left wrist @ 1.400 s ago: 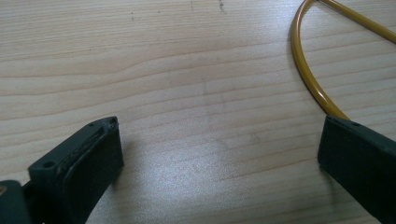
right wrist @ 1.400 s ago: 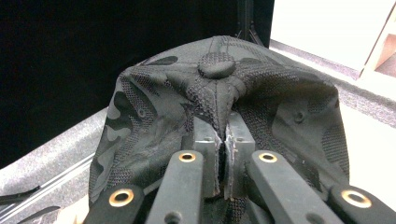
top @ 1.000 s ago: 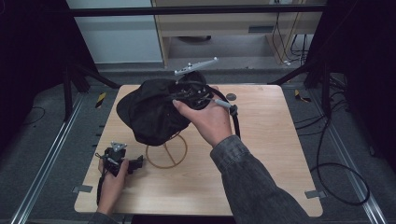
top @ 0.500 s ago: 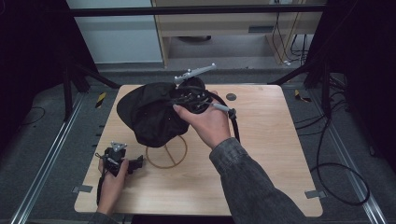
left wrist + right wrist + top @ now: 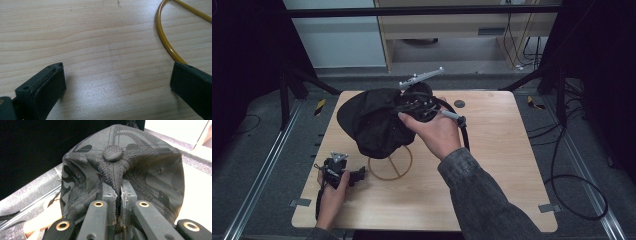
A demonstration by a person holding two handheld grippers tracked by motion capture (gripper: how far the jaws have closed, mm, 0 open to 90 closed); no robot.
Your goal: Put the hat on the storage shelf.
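The right gripper (image 5: 117, 195), pinching only a fold of the black cap (image 5: 140, 162) ahead, risked the fabric slipping free.

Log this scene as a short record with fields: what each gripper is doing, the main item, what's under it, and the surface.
Main item: black camouflage cap
Right gripper: jaws shut on a pinch of the cap's fabric, just below the crown button
Left gripper: jaws open, nothing between them, resting low on the table near its front left
Under the cap: yellow wire stand, ring base lying flat on the table
Surface: light wooden table
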